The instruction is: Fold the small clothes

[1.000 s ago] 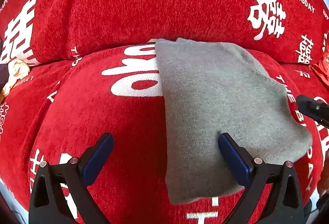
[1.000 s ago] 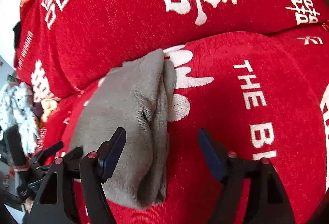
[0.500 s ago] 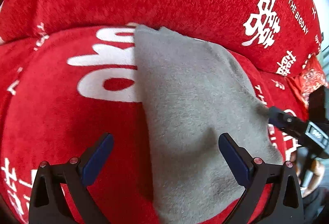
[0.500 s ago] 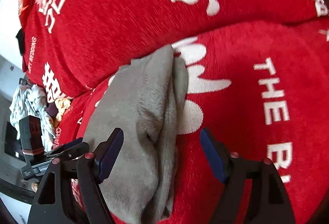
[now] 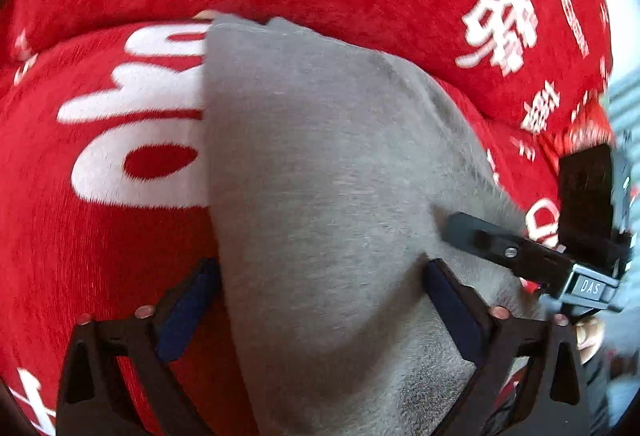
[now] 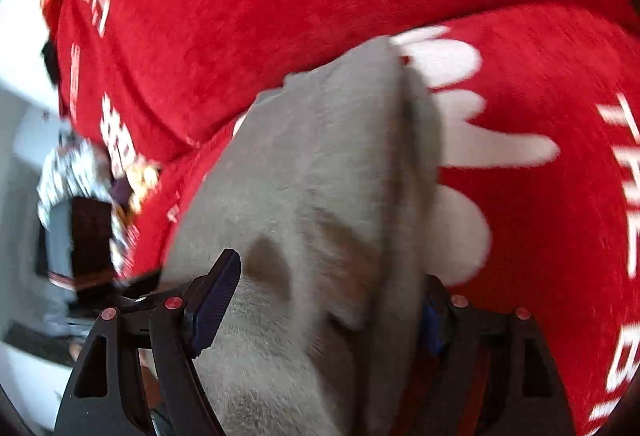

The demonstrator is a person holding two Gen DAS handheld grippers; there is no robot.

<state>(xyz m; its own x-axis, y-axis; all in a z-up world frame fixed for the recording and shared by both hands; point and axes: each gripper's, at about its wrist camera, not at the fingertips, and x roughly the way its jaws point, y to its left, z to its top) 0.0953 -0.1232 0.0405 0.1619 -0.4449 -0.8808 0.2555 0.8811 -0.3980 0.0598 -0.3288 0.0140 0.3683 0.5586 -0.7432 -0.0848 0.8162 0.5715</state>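
**Both tongs over the folded cloth**

My left tongs stand spread wide, the grey cloth running between the pads without a grip. My right tongs are likewise parted, straddling the cloth's thick folded edge; its right pad is partly hidden. The cloth lies on a red cover printed with white lettering, against the cushion behind.

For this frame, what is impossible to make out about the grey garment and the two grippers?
- Left wrist view: the grey garment's near edge runs off the bottom of the picture, between the open left gripper.
- Right wrist view: cloth covers most of the right gripper's right-hand pad, so any contact is unclear.
- Right wrist view: the clutter at the far left is motion-blurred.
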